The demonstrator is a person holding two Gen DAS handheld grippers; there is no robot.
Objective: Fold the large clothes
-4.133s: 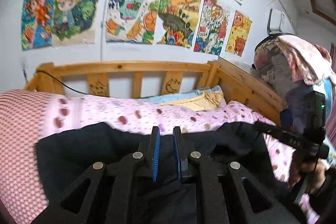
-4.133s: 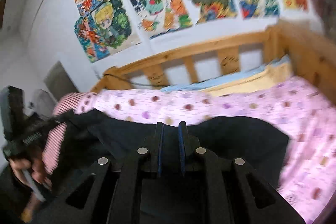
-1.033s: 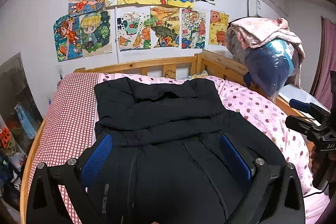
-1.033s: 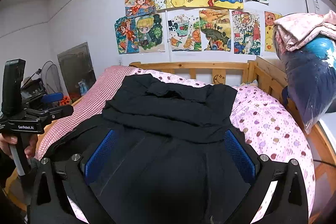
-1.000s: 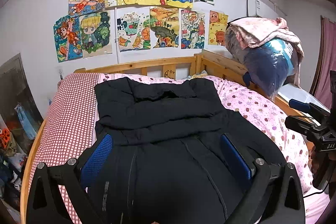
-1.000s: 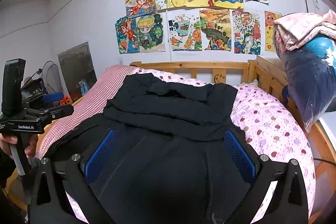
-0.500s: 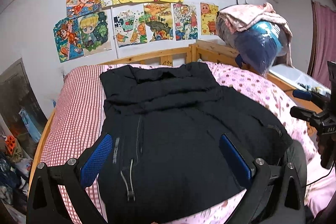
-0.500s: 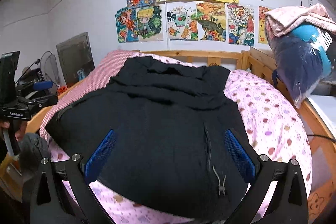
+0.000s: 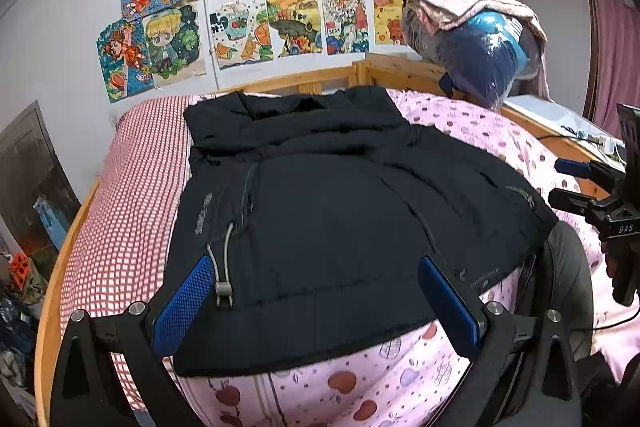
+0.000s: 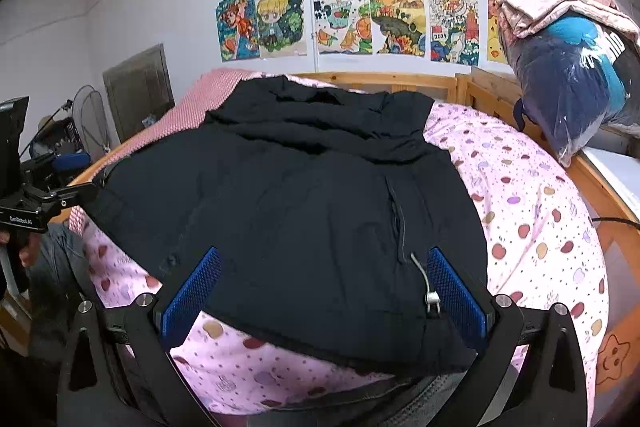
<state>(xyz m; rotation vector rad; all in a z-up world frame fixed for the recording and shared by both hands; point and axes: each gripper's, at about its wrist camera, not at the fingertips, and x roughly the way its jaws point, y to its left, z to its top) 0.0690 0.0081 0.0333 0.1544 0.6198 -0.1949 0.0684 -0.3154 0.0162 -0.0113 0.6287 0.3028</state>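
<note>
Both grippers, left [image 9: 316, 301] and right [image 10: 324, 291], gape empty above the jacket [image 9: 340, 211] hem. Grab both hem corners, fold evenly toward the collar.

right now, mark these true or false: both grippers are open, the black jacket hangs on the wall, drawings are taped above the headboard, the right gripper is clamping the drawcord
1. Both grippers are open: true; the left gripper and right gripper hold nothing.
2. The black jacket hangs on the wall: false; it lies spread on the bed.
3. Drawings are taped above the headboard: true.
4. The right gripper clamps the drawcord: false; the cord lies loose on the jacket.
</note>
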